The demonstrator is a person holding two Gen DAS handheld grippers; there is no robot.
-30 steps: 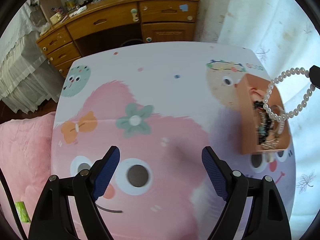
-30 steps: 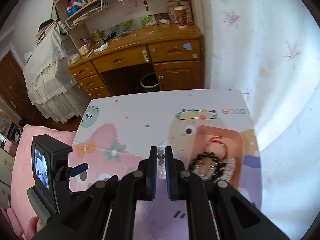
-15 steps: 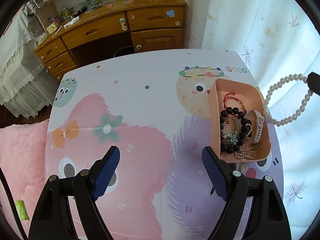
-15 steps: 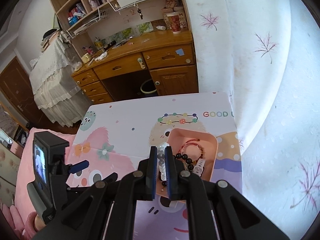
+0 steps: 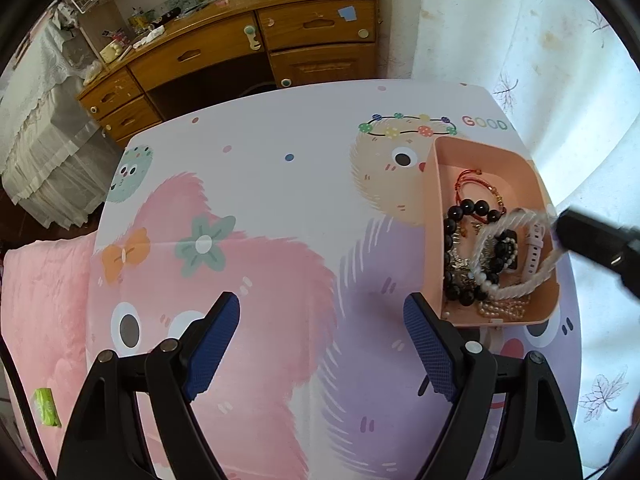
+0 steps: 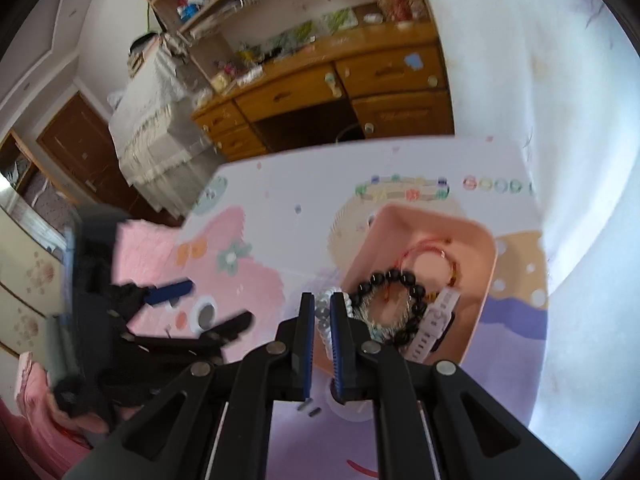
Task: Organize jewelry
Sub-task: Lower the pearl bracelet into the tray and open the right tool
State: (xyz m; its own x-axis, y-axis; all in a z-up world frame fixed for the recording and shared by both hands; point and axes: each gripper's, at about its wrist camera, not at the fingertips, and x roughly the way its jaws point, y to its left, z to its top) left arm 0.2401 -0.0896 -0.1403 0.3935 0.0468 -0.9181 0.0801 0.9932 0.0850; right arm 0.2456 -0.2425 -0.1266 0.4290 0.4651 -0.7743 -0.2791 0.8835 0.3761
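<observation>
Pearl bracelet (image 5: 516,256) hangs as a limp, light loop over the pink tray (image 5: 434,216), pinched on a few slippery beads by the right gripper (image 6: 323,312). Left gripper (image 5: 320,340) stands open, empty, beside the tray.

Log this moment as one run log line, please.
stage: placing | right gripper: shut on pearl bracelet, over pink tray | left gripper: open, empty
</observation>
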